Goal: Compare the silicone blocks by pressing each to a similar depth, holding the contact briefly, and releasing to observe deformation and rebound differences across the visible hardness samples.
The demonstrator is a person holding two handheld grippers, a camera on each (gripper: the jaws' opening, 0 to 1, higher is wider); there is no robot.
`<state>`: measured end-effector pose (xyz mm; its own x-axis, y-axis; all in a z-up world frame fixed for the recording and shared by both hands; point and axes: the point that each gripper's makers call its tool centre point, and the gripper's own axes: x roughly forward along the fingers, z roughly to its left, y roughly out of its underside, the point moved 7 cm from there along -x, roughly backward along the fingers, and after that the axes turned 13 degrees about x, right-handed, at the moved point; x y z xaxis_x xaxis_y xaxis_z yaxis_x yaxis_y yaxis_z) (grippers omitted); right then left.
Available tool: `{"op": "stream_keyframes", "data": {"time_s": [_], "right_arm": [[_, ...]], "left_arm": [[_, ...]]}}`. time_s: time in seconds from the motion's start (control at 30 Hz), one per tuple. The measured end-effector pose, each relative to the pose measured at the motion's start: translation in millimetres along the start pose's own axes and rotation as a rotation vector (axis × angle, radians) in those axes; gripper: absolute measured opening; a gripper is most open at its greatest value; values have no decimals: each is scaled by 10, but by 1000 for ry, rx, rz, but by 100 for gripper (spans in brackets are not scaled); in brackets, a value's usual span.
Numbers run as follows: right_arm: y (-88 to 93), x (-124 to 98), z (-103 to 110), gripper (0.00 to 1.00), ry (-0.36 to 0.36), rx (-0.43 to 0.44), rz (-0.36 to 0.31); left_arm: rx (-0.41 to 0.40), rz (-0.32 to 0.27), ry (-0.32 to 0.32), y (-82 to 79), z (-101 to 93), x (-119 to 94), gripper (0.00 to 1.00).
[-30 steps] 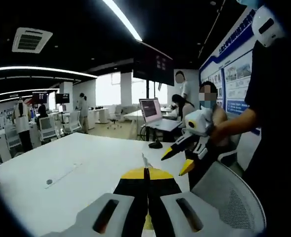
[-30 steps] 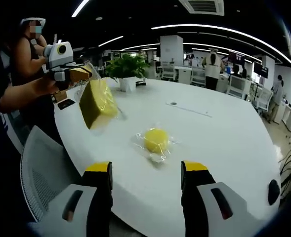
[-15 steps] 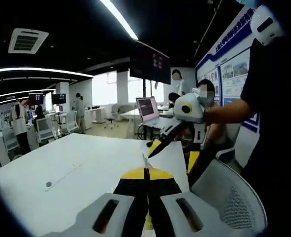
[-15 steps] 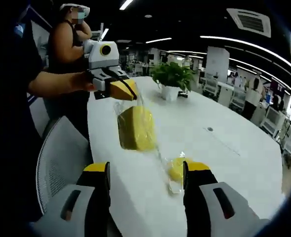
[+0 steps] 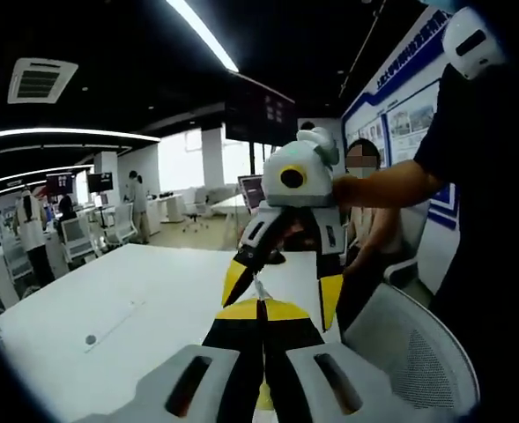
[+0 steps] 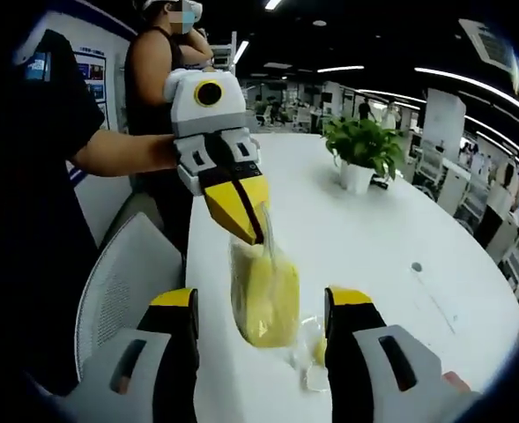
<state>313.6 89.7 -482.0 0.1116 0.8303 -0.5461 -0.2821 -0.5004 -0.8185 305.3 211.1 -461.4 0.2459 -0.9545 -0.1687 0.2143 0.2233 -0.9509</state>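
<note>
My left gripper [image 6: 256, 236] hangs over the white table [image 6: 365, 247], shut on the top of a clear bag that holds a yellow silicone block [image 6: 264, 298]. In the left gripper view its yellow tips [image 5: 261, 306] pinch a sliver of the film. The right gripper [image 6: 261, 300] is open, and the bagged block dangles in line with the gap between its jaws. I cannot tell whether they touch it. Seen from the left gripper view, the right gripper [image 5: 283, 291] faces me, jaws spread. A second yellow block [image 6: 317, 351] in a bag lies on the table, partly hidden.
A white mesh chair [image 6: 122, 291] stands at the table's near edge, beside the person's arm, and the same chair [image 5: 409, 352] appears in the left gripper view. A potted plant [image 6: 363, 148] stands further along the table. Another person [image 6: 166, 62] stands behind the left gripper.
The right gripper has closed in on the left one. The hanging bagged block now lines up between the right jaws. Both grippers keep their states.
</note>
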Motion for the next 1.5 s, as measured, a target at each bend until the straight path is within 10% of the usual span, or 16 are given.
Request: {"op": "stream_keyframes", "data": {"time_s": [0.6, 1.5], "right_arm": [[-102, 284, -173, 33, -69, 45, 79], [-173, 587, -333, 12, 88, -172, 322]], "left_arm": [[16, -10, -10, -21, 130, 24, 0], [-17, 38, -75, 261, 248, -142, 0]]}}
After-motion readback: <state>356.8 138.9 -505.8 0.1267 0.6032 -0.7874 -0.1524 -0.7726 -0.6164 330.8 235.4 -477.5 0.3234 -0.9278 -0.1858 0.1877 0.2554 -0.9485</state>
